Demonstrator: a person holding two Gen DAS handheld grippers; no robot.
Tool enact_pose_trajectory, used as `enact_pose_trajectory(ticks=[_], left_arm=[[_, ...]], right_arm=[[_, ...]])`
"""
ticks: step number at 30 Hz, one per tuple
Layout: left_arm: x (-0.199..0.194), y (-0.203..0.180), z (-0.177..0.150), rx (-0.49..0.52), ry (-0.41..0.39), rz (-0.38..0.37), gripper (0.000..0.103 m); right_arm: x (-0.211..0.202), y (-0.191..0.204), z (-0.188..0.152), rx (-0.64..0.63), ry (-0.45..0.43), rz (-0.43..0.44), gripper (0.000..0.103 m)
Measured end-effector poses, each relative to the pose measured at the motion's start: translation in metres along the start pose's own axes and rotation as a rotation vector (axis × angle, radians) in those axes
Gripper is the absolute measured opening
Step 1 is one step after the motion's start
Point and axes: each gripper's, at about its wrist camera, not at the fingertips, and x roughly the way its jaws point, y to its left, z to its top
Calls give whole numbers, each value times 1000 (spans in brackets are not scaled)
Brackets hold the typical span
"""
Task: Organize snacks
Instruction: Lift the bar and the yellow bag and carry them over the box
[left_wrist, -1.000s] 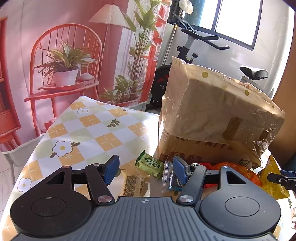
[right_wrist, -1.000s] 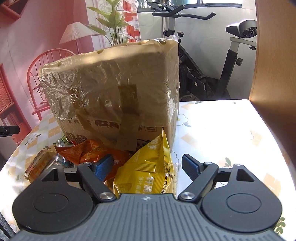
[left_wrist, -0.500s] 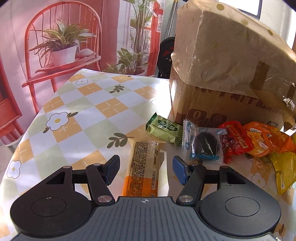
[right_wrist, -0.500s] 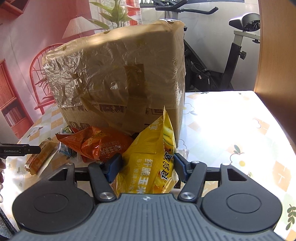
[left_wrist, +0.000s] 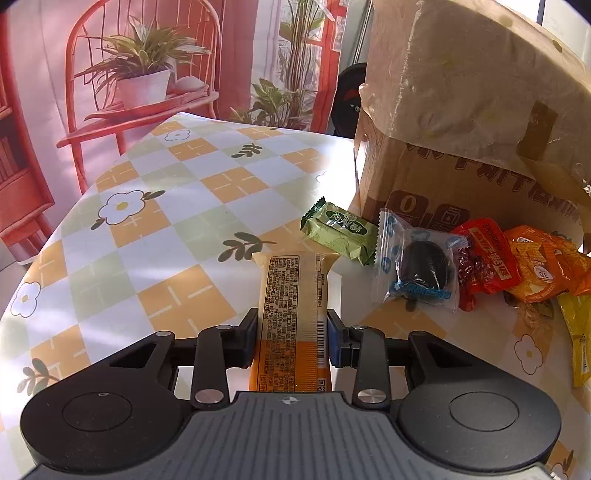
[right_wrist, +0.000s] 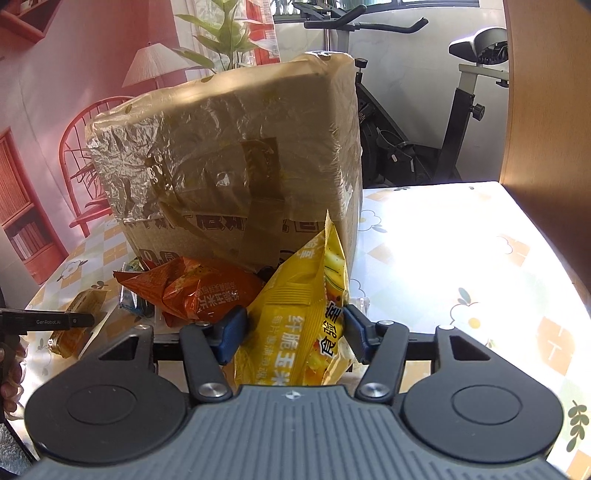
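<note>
Two blue pads of my left gripper (left_wrist: 291, 338) press the sides of a long orange snack bar (left_wrist: 291, 295) lying on the table (left_wrist: 166, 221); its near end is hidden under the gripper body. Beyond lie a green packet (left_wrist: 338, 230), a clear cookie packet (left_wrist: 417, 267) and a red packet (left_wrist: 484, 258), all before the cardboard box (left_wrist: 461, 110), cut off at top.

From the right wrist, my right gripper (right_wrist: 293, 334) is clamped on a yellow chip bag (right_wrist: 303, 314), bottom hidden. An orange bag (right_wrist: 195, 290) covers what lies behind it.
</note>
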Motion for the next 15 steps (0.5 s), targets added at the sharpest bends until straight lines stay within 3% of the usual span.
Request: enact_pose_trajectory(ticks=[6,15], left_arm=[[-44,-6,19,3,-124,-10,38],[-105,-29,69,39,-362,-75,38]], right_arm=[[-24,-1,10,11,-69,6,54],[-78,0,52,2,-240,0,53]])
